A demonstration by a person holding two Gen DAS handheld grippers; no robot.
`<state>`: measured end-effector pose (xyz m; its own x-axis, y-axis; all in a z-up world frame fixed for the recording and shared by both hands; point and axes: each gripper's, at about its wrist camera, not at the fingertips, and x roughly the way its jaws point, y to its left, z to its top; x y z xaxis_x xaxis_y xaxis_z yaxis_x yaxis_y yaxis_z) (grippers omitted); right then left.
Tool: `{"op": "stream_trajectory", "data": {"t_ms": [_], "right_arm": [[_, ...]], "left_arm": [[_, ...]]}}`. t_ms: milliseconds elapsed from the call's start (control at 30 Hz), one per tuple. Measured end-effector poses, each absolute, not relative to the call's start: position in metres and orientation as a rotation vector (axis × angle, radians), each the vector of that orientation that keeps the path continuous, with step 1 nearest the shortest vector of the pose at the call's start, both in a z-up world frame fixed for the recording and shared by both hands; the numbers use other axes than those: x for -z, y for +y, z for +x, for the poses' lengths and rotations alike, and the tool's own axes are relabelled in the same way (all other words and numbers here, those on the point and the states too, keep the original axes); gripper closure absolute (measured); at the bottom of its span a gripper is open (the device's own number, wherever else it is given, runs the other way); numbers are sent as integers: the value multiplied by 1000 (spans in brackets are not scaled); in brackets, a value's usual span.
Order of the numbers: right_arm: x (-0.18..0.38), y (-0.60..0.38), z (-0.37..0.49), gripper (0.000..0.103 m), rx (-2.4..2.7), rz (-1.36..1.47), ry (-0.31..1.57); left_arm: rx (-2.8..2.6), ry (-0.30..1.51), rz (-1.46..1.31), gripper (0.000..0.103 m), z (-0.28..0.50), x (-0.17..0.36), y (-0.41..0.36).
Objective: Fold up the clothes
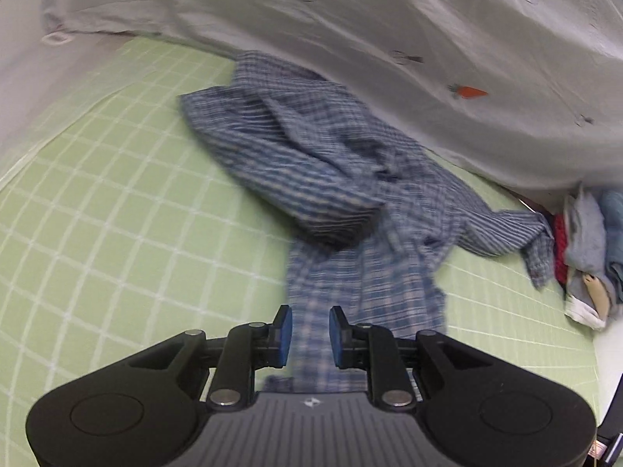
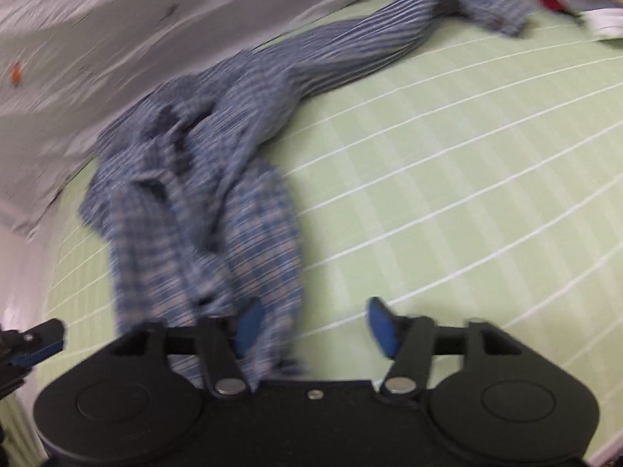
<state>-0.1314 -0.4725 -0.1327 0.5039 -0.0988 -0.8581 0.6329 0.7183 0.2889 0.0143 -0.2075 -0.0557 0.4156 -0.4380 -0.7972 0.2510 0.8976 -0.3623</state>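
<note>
Your blue plaid shirt (image 1: 342,179) lies crumpled mid-frame on the soft green grid-lined sheet (image 1: 117,214), thin woven cloth in ridged folds, a sleeve trailing toward the upper right. Your left gripper (image 1: 310,330) stands narrow over its hem, pads clear; your right gripper (image 2: 311,325) gapes wide, empty

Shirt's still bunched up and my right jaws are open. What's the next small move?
Probably close the right gripper on the shirt hem by its left pad: the jaws stand wide, holding nothing, and cloth lies crumpled on the green sheet. Then pull it flat.
</note>
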Motion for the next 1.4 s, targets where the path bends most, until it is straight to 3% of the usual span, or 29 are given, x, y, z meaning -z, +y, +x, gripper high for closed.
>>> {"op": "stream_trajectory", "data": {"t_ms": [133, 433, 533, 700, 733, 767, 800, 1233, 1400], "right_arm": [[130, -514, -150, 1, 614, 641, 926], [137, -591, -150, 0, 739, 710, 866], [141, -601, -148, 0, 740, 709, 879], [154, -596, -144, 0, 713, 723, 929], [157, -593, -143, 0, 705, 722, 941], [159, -591, -143, 0, 697, 720, 952], [159, -588, -143, 0, 690, 715, 958], [151, -556, -157, 0, 698, 715, 965], [151, -528, -153, 0, 677, 705, 981]], "left_arm": [[518, 1045, -163, 81, 15, 56, -255], [546, 1114, -71, 81, 32, 86, -329], [528, 1139, -63, 75, 36, 95, -334], [545, 1130, 1, 80, 34, 103, -336], [543, 1121, 7, 86, 33, 102, -334], [541, 1113, 12, 98, 33, 100, -331], [543, 1103, 6, 101, 32, 97, -327], [554, 913, -180, 103, 29, 13, -218], [441, 882, -176, 103, 39, 5, -154]]}}
